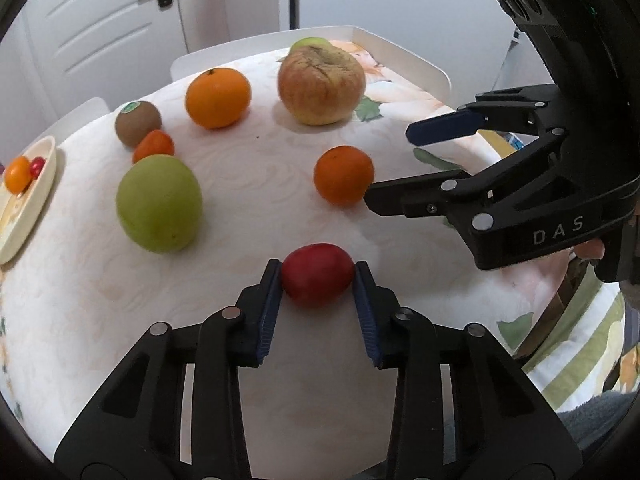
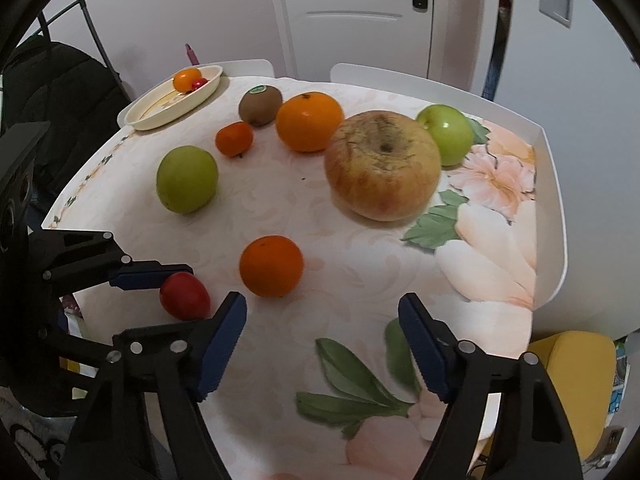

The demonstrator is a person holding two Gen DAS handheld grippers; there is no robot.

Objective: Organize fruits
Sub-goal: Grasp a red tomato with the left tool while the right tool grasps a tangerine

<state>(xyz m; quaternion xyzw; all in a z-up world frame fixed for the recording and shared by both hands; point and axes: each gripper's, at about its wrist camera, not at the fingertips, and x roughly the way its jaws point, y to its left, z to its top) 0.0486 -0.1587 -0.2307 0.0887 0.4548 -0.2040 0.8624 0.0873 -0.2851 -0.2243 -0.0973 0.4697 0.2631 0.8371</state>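
Our left tool (image 1: 318,276) grips a small red fruit (image 1: 318,274) on the bench (image 1: 260,216), our right tool (image 2: 322,312) gapes empty near an orange (image 2: 271,266); lifting fast, the fruit could slip.

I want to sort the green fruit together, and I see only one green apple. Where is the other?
In the right wrist view, the second green apple sits far right on the table, touching the big wrinkled apple; the left wrist view shows only its top.

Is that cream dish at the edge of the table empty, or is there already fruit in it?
Not empty. The cream dish holds a small orange fruit and a little red one at its far end; the rest of it looks bare.
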